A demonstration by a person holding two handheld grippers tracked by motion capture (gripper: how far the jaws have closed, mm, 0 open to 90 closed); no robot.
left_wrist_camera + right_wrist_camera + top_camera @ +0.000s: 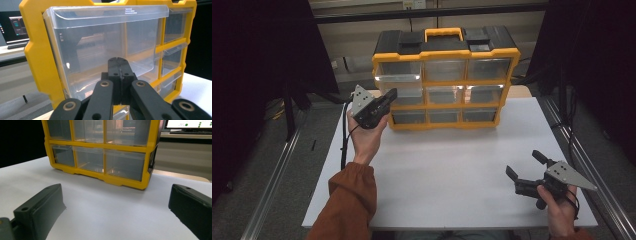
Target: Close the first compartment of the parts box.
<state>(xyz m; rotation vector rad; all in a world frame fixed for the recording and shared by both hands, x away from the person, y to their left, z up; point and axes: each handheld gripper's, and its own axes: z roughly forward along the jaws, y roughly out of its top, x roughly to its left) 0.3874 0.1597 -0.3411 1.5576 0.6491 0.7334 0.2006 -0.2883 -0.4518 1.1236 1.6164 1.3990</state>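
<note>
A yellow organizer cabinet (pixel 446 54) with clear plastic drawers stands at the back of the white table (pixel 447 170). Its top-left drawer (pixel 398 71) (pixel 100 47) sticks out a little from the frame and looks empty. My left gripper (pixel 391 93) (pixel 119 59) is raised in front of the cabinet's left column, just below that drawer's lip. Its jaws are pressed together with nothing between them. My right gripper (pixel 525 165) (pixel 116 192) rests low near the table's front right corner and points at the cabinet (pixel 100 173). It is open, with bare table between the fingers.
The cabinet has a black top with a yellow carry handle (pixel 443 33). Metal rails (pixel 579 155) run along both sides of the table. Dark curtains hang left and right. A monitor (pixel 188 125) sits behind the cabinet.
</note>
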